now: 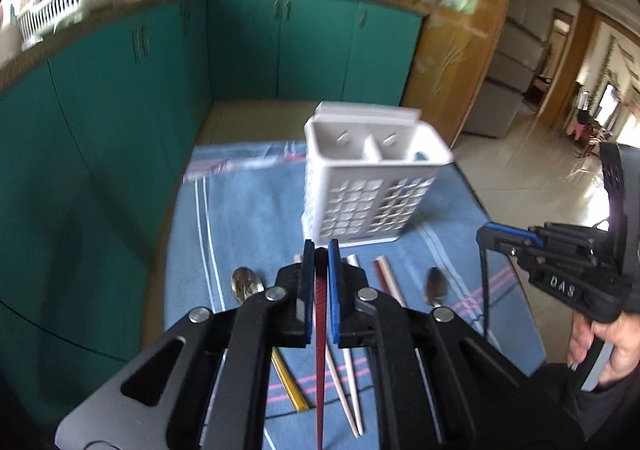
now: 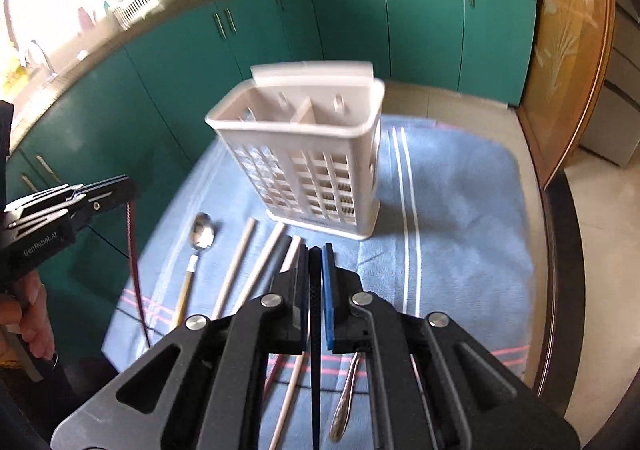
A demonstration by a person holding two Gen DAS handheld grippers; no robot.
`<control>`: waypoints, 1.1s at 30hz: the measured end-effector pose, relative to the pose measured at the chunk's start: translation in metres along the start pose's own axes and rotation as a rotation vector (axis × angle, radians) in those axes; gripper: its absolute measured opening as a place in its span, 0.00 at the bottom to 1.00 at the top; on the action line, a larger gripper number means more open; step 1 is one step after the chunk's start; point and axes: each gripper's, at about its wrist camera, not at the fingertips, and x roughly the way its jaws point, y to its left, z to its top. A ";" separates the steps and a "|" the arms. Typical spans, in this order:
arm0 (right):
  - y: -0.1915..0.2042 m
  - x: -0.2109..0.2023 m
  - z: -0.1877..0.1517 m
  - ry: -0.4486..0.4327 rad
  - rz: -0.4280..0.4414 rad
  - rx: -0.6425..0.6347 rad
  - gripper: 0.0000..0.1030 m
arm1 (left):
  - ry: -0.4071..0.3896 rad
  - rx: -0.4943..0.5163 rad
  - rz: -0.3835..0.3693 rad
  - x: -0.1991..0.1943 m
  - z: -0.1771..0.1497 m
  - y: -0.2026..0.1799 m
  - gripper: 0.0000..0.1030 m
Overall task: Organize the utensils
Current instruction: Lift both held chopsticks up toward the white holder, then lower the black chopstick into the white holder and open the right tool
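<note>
The left gripper [image 1: 321,250] is squeezed shut on a dark red chopstick [image 1: 320,350], which hangs down between its two blue pads. The right gripper [image 2: 316,250] is squeezed shut too, and it holds a black chopstick [image 2: 315,350] the same way, pointing down toward the cloth. Both grippers are up in the air above a blue cloth [image 1: 248,210] with white and pink stripes. A white holder [image 1: 368,186] with little square holes in its sides stands upright on the cloth, a bit past both grippers. The holder has two parts inside, with a wall between them. In the right wrist view, something thin and pale shows inside the left part, but it is too blurry to name. More things lie flat on the cloth in front of the holder. A silver spoon [image 2: 202,236] with a yellow handle lies to the left. Beside it are two pale chopsticks [image 2: 240,266], side by side. A shiny metal handle [image 2: 346,398] lies under the right gripper. In the left wrist view, another spoon [image 1: 436,286] lies on the right side, and a yellow stick [image 1: 288,382] lies on the cloth under the left gripper. Green cupboards [image 2: 180,62] stand behind the cloth.
</note>
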 end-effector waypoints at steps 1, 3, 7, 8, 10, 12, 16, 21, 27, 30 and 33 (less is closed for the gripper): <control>0.000 -0.010 0.002 -0.016 0.006 -0.001 0.06 | -0.017 0.007 -0.005 -0.008 0.000 -0.002 0.06; 0.003 -0.029 0.004 -0.053 0.013 -0.005 0.06 | -0.060 0.025 -0.018 -0.029 -0.001 -0.009 0.06; 0.009 -0.050 0.003 -0.103 0.015 -0.014 0.06 | -0.114 0.049 -0.042 -0.056 -0.004 -0.021 0.06; 0.012 -0.055 0.002 -0.113 0.014 -0.018 0.06 | -0.121 0.053 -0.044 -0.059 -0.004 -0.022 0.06; 0.020 -0.061 0.002 -0.126 0.011 -0.022 0.06 | -0.127 0.058 -0.045 -0.063 -0.005 -0.024 0.06; 0.025 -0.068 0.000 -0.142 0.008 -0.026 0.06 | -0.132 0.063 -0.043 -0.070 -0.008 -0.026 0.06; 0.037 -0.080 -0.004 -0.166 -0.002 -0.038 0.06 | -0.149 0.070 -0.052 -0.083 -0.008 -0.026 0.06; 0.051 -0.098 -0.001 -0.207 -0.014 -0.054 0.06 | -0.207 0.064 -0.035 -0.106 -0.008 -0.019 0.06; 0.066 -0.112 0.014 -0.234 -0.051 -0.090 0.06 | -0.235 0.057 -0.017 -0.116 -0.011 -0.011 0.06; 0.070 -0.117 0.024 -0.247 -0.074 -0.101 0.06 | -0.242 0.051 -0.022 -0.118 -0.011 -0.009 0.06; 0.073 -0.120 0.043 -0.248 -0.092 -0.117 0.06 | -0.246 0.046 -0.027 -0.120 -0.011 -0.004 0.06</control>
